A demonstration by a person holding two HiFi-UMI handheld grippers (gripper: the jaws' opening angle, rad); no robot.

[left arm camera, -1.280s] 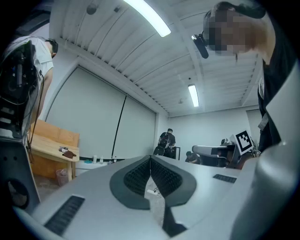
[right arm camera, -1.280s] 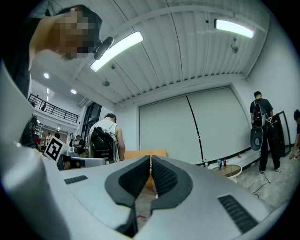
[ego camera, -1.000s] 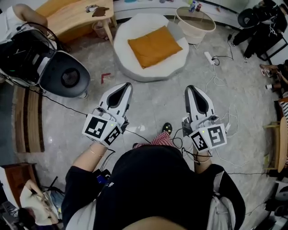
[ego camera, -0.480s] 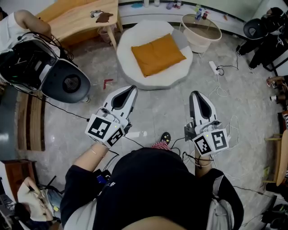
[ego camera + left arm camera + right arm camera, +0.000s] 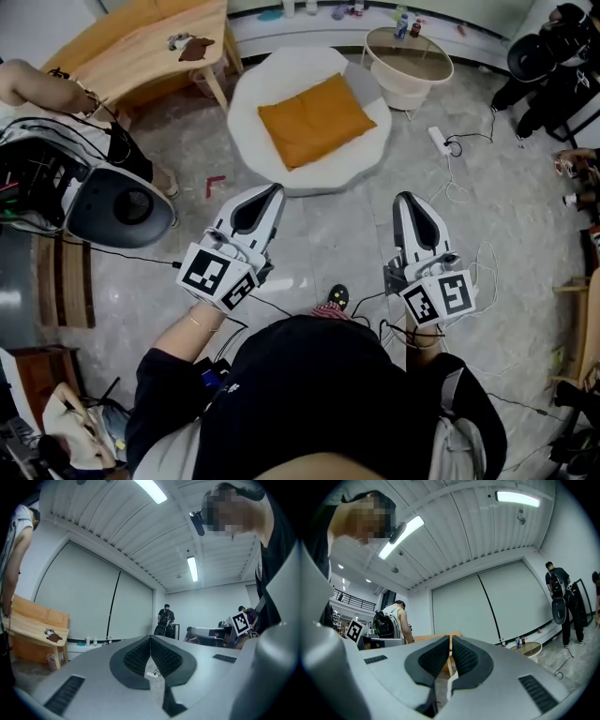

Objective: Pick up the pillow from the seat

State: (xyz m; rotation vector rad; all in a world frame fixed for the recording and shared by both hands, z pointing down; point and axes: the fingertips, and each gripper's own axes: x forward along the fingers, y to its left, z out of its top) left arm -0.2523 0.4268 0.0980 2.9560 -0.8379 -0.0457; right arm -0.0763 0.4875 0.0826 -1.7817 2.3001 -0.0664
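The orange pillow (image 5: 316, 120) lies on the round white seat (image 5: 244, 89) ahead of you, long axis slanting near-left to far-right, with your left gripper (image 5: 269, 189) nearer its front edge than your right gripper (image 5: 405, 197), both closed tight on nothing.

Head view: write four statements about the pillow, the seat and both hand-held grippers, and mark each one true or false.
1. The orange pillow lies on the round white seat. True.
2. The left hand-held gripper grips the pillow. False: it is shut and empty, short of the seat.
3. The right hand-held gripper is shut and holds nothing. True.
4. The wooden table stands at the picture's right of the seat. False: it stands at the left.
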